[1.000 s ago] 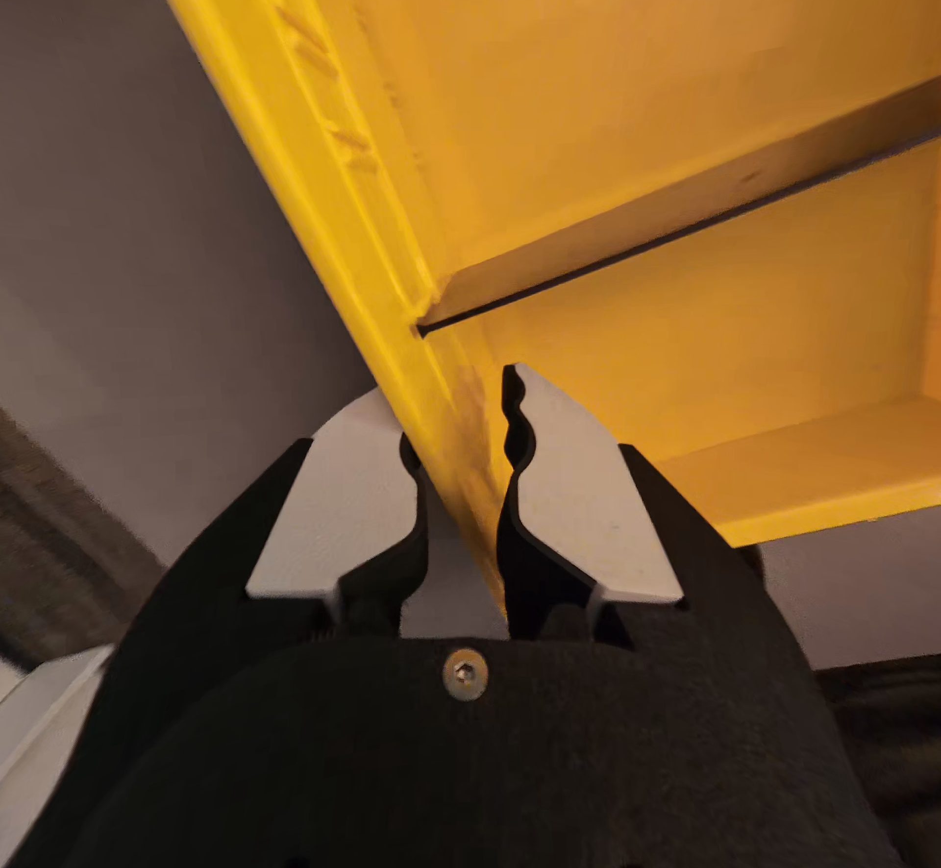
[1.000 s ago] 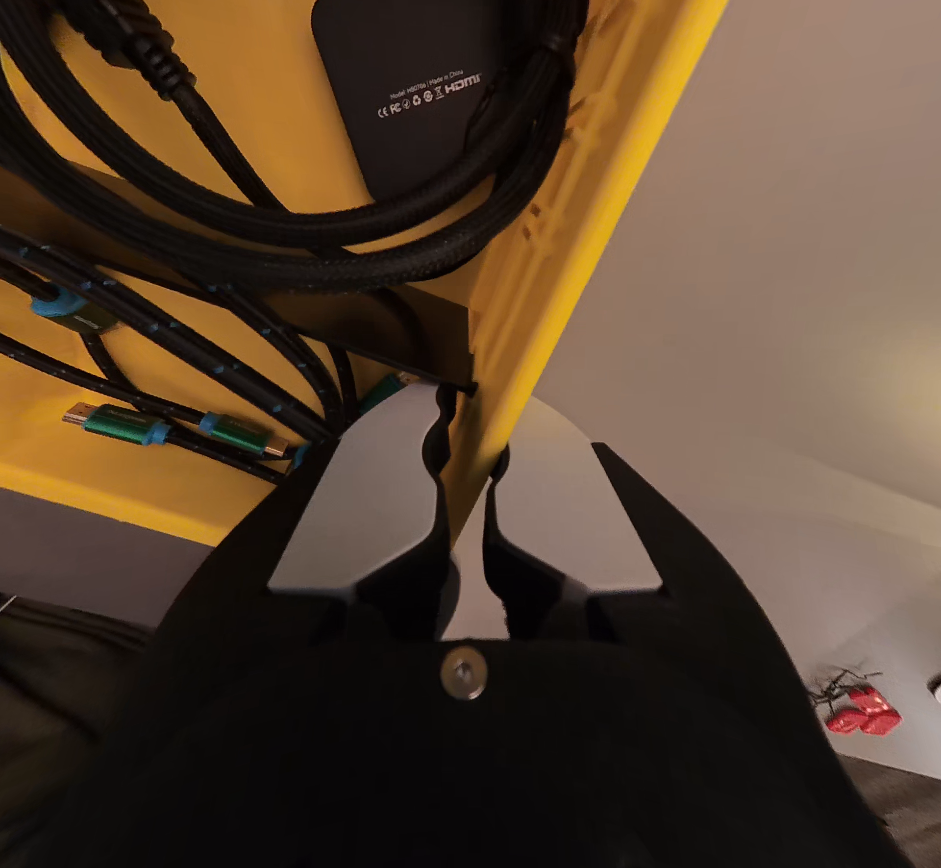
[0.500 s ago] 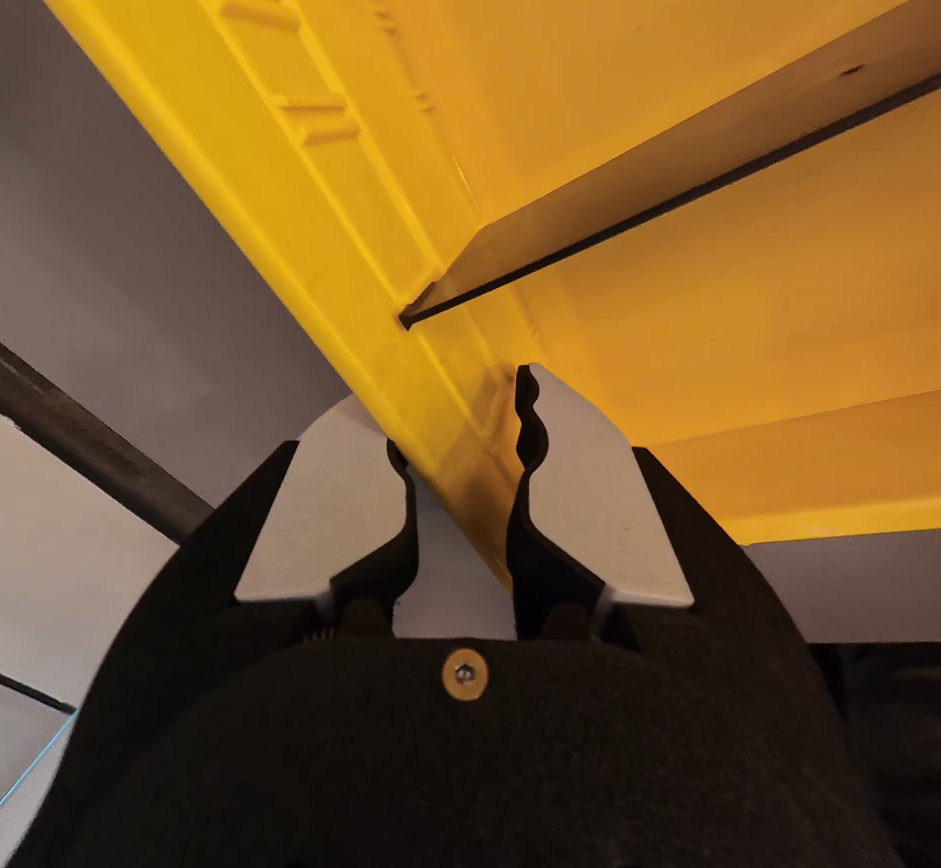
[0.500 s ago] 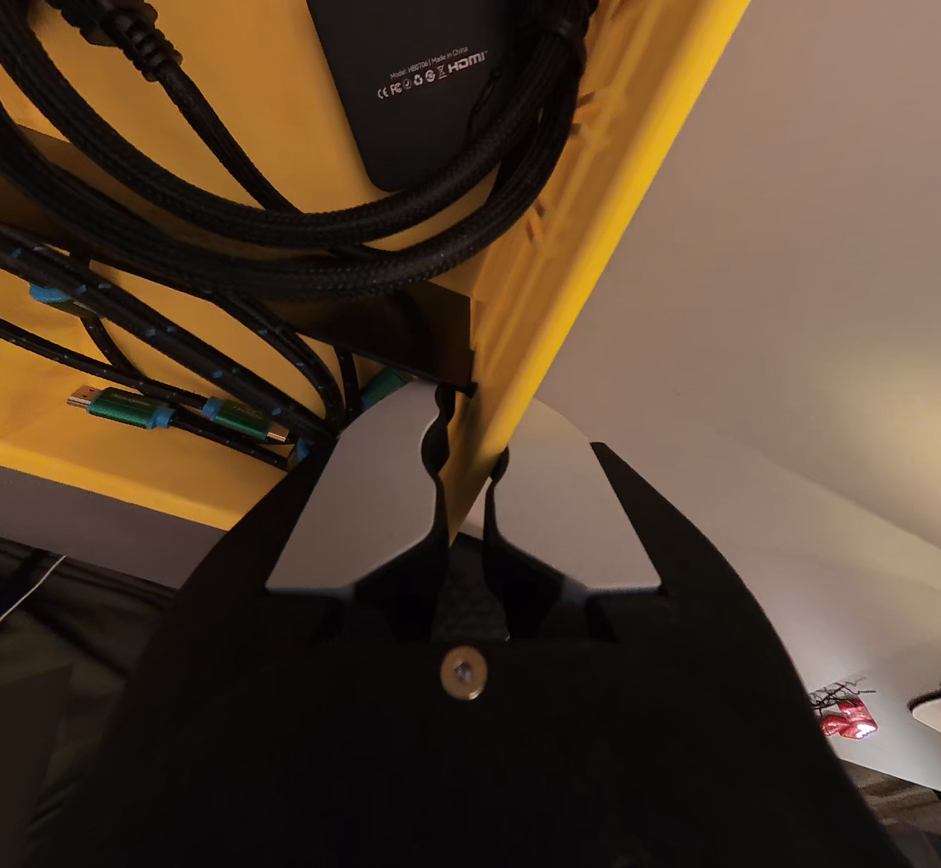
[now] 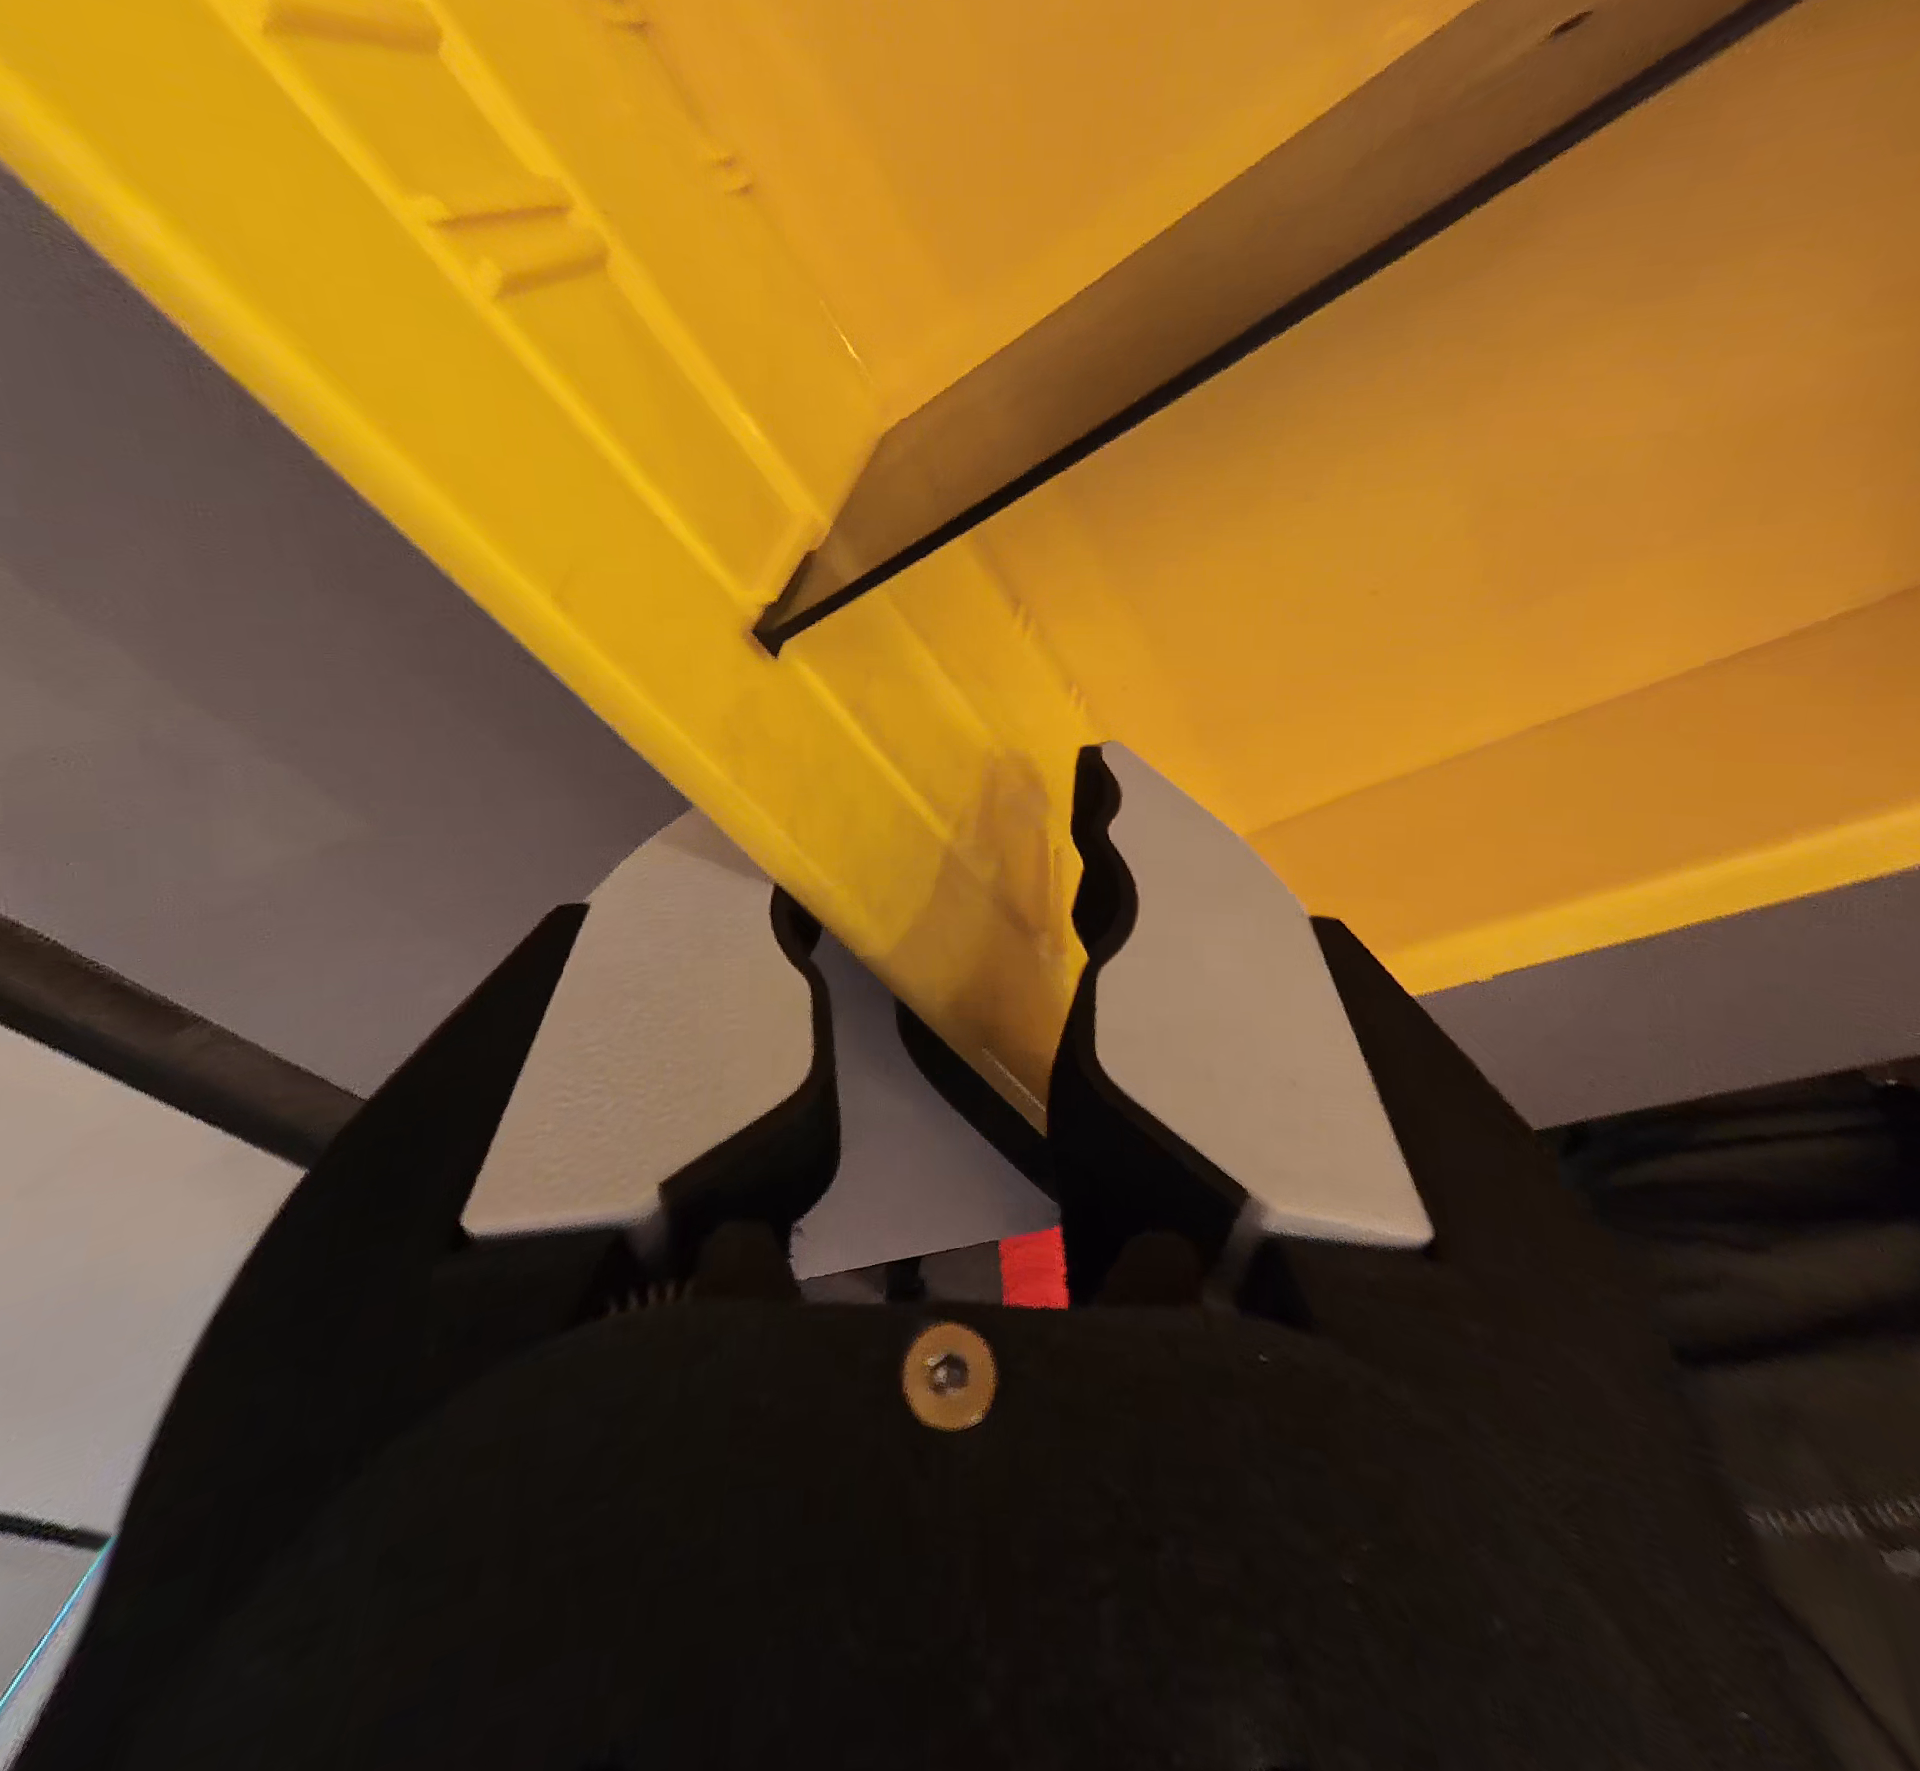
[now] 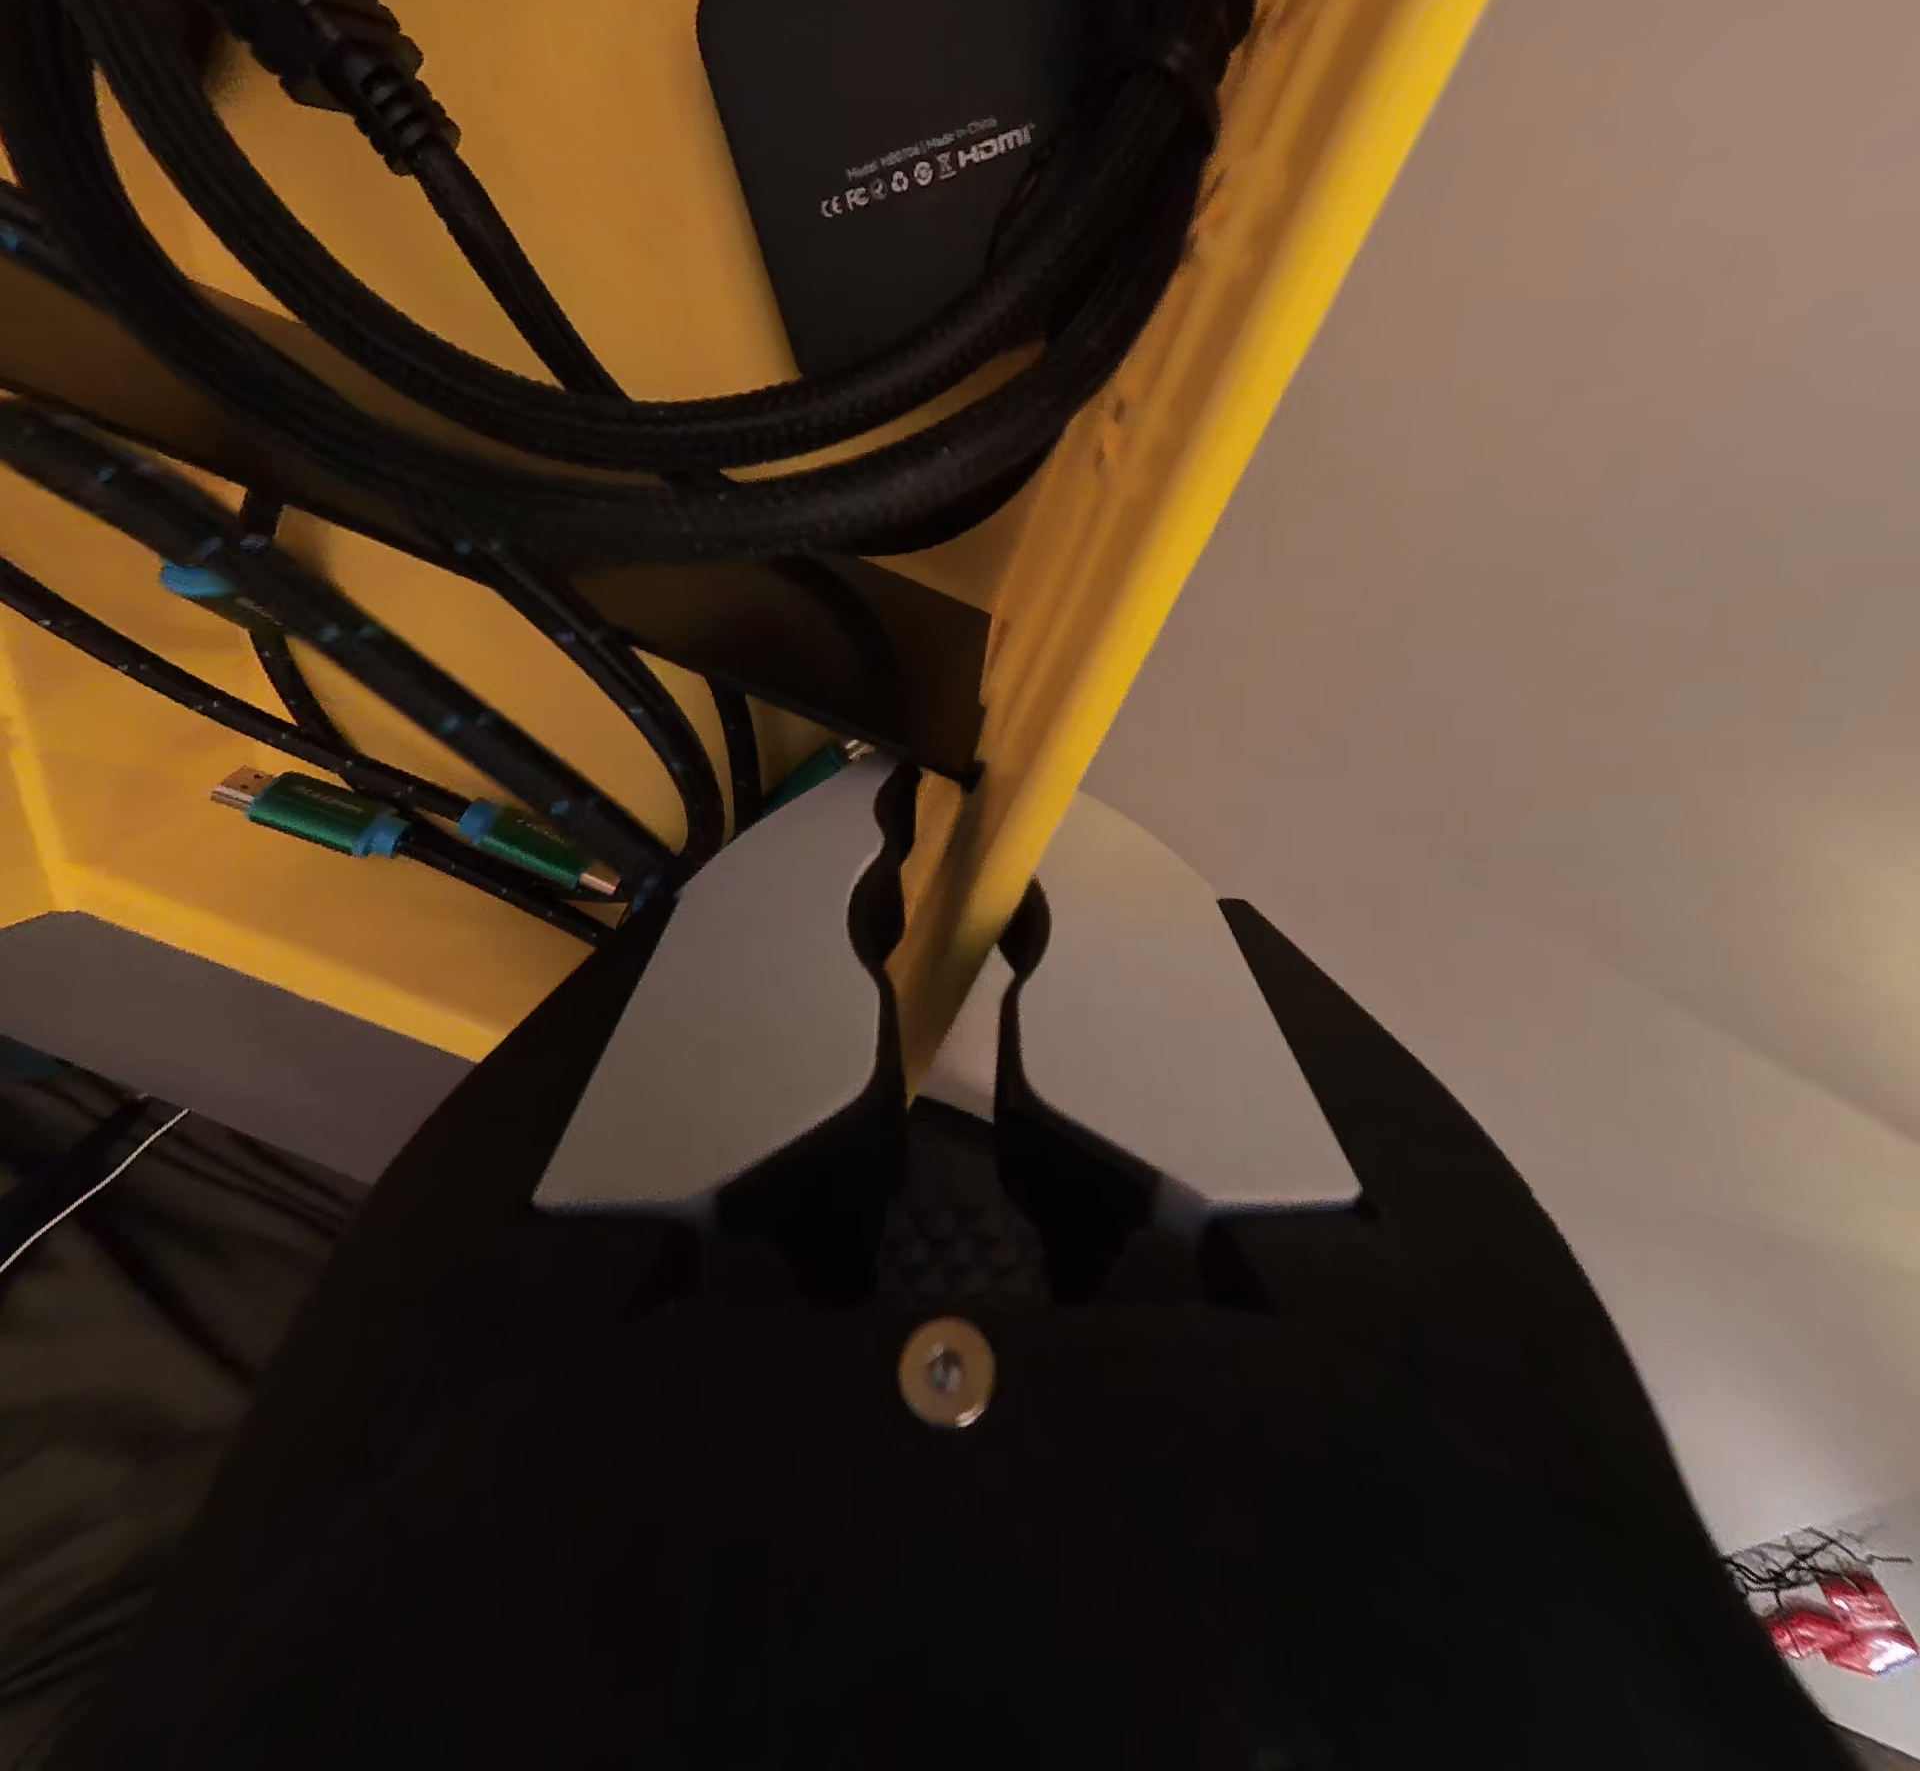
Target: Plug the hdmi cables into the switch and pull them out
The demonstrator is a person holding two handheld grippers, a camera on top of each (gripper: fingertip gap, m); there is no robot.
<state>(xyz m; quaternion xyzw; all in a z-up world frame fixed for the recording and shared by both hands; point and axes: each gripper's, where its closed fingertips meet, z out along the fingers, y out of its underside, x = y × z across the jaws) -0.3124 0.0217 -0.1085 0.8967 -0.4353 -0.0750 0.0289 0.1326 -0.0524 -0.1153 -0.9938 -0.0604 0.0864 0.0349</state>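
Note:
A yellow bin (image 6: pixel 1226 433) holds the black HDMI switch (image 6: pixel 894 152), which lies face down among thick black braided cables (image 6: pixel 831 443). Thinner cables with green and blue plugs (image 6: pixel 312 812) lie loose in the nearer compartment, behind a black divider (image 6: pixel 831 641). My right gripper (image 6: pixel 971 838) is shut on the bin's right wall. My left gripper (image 5: pixel 935 848) is shut on the bin's left wall (image 5: pixel 644 578); there the compartments look empty and the divider (image 5: pixel 1351 267) runs across. No plug is seen in the switch.
A pale surface (image 6: pixel 1558 578) lies beyond the bin on the right, with small red wrapped items (image 6: pixel 1839 1638) on it. Dark fabric (image 6: pixel 125 1306) shows below the bin at lower left. A dark band (image 5: pixel 156 1035) crosses the background in the left wrist view. The grippers' ends are close to 45 cm from one another.
Both grippers keep their hold on the bin walls while bin and grippers shift together. The background slides past in both views, and the switch moves slightly higher in the right wrist view.

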